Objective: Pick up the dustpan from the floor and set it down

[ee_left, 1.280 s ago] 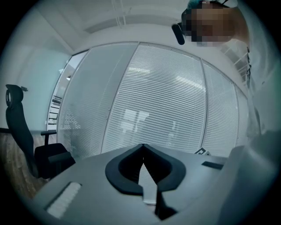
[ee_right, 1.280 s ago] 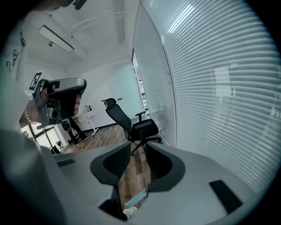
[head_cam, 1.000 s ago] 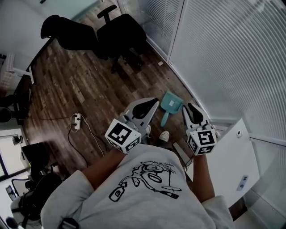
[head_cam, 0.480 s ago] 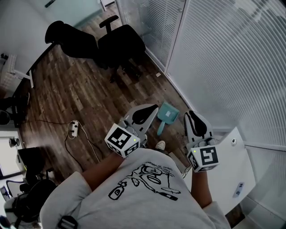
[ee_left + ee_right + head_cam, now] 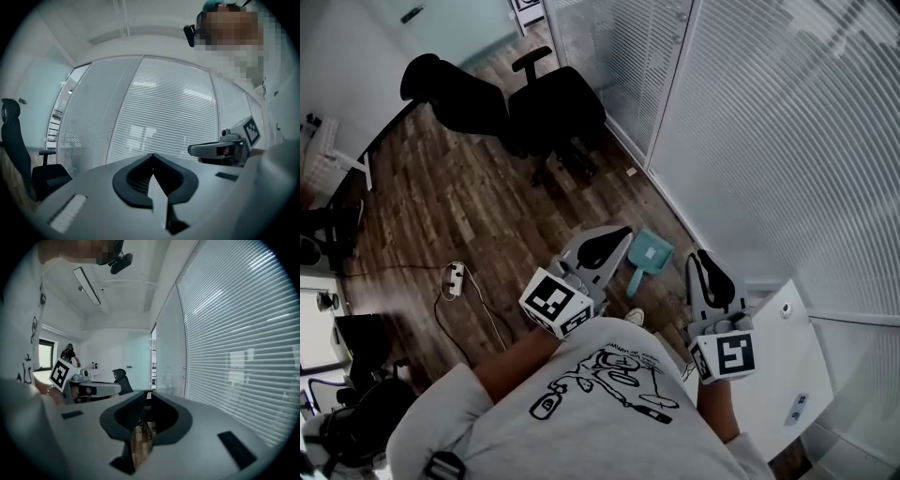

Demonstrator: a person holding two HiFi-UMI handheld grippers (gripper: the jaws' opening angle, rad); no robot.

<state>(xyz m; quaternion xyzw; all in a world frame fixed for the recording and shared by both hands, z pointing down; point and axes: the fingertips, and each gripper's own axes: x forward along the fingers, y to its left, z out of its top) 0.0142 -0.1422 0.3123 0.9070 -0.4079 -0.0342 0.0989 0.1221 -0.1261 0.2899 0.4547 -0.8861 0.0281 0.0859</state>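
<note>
The teal dustpan (image 5: 649, 259) lies flat on the wooden floor near the blind-covered glass wall, handle towards me. Both grippers hang well above it, pointing roughly level, and neither touches it. In the head view my left gripper (image 5: 624, 232) is just left of the dustpan and my right gripper (image 5: 701, 255) just right of it. The left gripper (image 5: 152, 155) has its tips together with nothing held. The right gripper (image 5: 147, 393) has its jaws closing, only a thin slit left at the tips and nothing between them. The dustpan is out of sight in both gripper views.
Two black office chairs (image 5: 546, 101) stand further back on the floor. A power strip (image 5: 450, 279) with a trailing cable lies at the left. A white panel (image 5: 787, 361) stands at my right beside the blinds (image 5: 769, 141). My shoe (image 5: 634, 319) is below the dustpan's handle.
Both grippers have risen away from the floor, the right one more, and it drew back towards my body. The dustpan has stayed on the floor.
</note>
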